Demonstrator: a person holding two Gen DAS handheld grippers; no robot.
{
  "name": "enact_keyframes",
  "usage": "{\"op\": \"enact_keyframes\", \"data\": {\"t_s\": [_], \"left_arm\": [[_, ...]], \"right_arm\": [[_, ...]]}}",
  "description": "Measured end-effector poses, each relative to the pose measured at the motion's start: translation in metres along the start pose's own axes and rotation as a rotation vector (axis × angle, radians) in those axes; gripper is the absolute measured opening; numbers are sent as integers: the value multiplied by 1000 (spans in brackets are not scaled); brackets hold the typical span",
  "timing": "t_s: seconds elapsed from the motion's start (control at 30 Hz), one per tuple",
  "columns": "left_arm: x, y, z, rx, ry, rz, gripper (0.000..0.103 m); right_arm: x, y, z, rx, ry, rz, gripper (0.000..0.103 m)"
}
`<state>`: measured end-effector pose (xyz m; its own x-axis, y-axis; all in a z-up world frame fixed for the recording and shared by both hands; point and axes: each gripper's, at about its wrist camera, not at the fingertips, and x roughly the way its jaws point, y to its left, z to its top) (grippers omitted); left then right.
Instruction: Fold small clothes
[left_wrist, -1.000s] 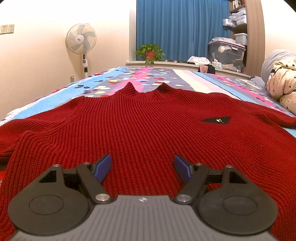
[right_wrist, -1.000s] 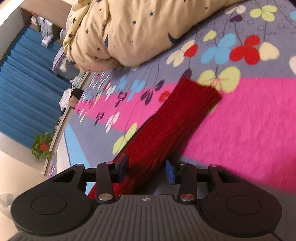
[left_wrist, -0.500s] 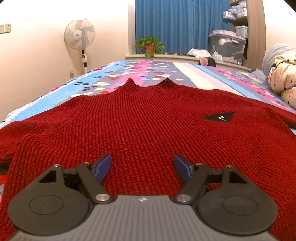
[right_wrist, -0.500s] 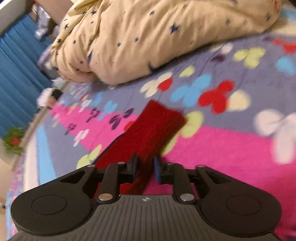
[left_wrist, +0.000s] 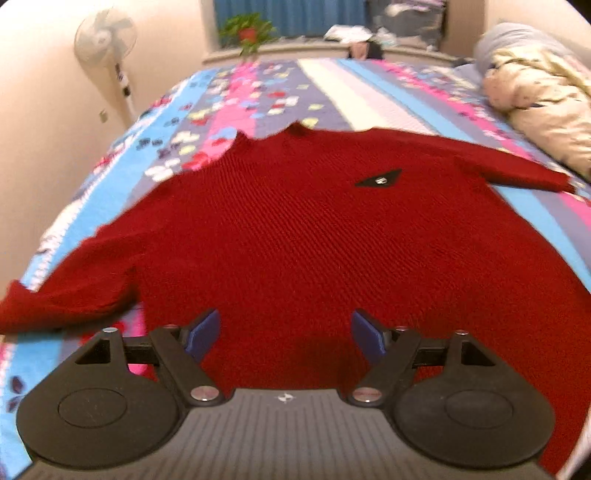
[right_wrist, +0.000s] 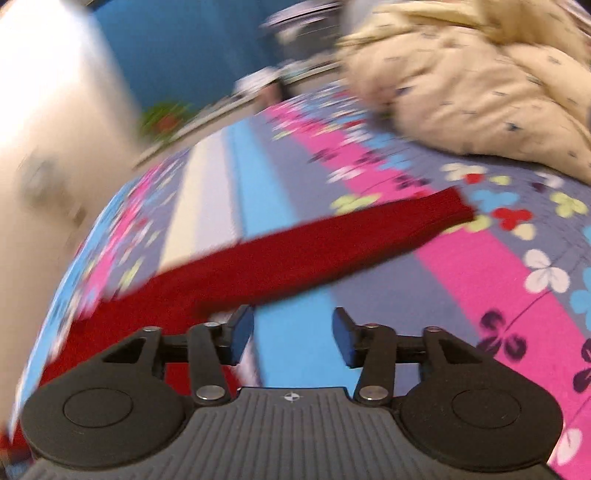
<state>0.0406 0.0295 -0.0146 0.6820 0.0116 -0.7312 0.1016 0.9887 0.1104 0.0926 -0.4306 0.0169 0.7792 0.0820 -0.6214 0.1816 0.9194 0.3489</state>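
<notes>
A red knitted sweater (left_wrist: 295, 229) lies spread flat, front up, on the flower-patterned bed (left_wrist: 369, 103), collar toward the far window and both sleeves stretched out sideways. The left tongs (left_wrist: 286, 334) hover above the hem, blue pads spread wide and opening further, with nothing between them; the sweater's body runs straight ahead of them, its long axis pointing away toward the collar. The right tongs (right_wrist: 291, 332) are also opening and hold nothing: only striped bedcover shows between the pads. Just beyond them the right sleeve (right_wrist: 332, 243) lies as a long band running crosswise and slanting up to the right, its cuff near the cream duvet (right_wrist: 480, 81). That sleeve is plainly the right hand's to take, being just ahead of those tongs and well apart from the left ones. Judging by the layout, the sleeves are not yet folded in, so that sleeve would come across the chest.
</notes>
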Motion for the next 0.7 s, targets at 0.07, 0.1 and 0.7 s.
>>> {"op": "enact_keyframes", "data": {"t_s": [0.07, 0.1, 0.7], "left_arm": [[-28, 13, -19, 12, -52, 3, 86], [-37, 18, -28, 14, -74, 12, 86], [-31, 65, -72, -237, 136, 96, 86]], "right_arm": [[-7, 11, -22, -77, 49, 44, 55], [-11, 14, -33, -103, 79, 61, 55], [-18, 1, -83, -250, 174, -52, 56]]}}
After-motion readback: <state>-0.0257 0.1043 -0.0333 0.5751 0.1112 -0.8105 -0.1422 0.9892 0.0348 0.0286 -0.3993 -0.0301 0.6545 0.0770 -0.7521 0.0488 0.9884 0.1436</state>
